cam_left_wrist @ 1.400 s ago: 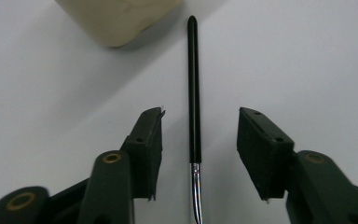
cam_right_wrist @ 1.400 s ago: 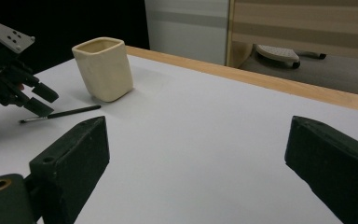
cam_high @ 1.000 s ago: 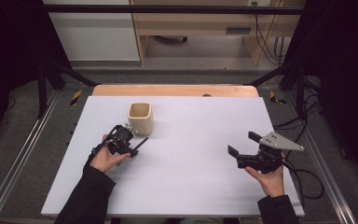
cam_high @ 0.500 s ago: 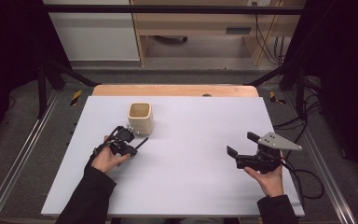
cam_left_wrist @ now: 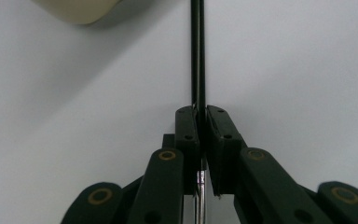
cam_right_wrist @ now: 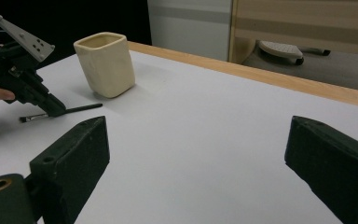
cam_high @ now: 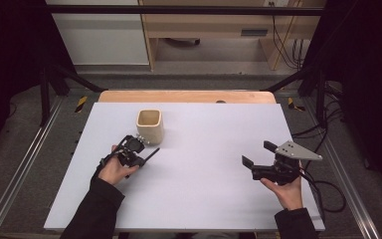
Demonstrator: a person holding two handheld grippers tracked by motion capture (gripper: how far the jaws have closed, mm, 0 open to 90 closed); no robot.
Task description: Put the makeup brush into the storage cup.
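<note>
on the white table (cam_high: 204, 199), left of centre, the left gripper (cam_high: 138, 155) is clamped on a thin black brush (cam_left_wrist: 197, 56) lying flat, just near of the cream cup (cam_high: 150, 125). well apart at the right, the right gripper (cam_high: 252, 159) hovers, jaws spread wide, holding nothing.

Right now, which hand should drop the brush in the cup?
Left. The left gripper is shut on the brush beside the cup; the right gripper is open, far off.

White table (cam_high: 194, 194), cream cup (cam_high: 149, 125), brush (cam_right_wrist: 60, 112)
</note>
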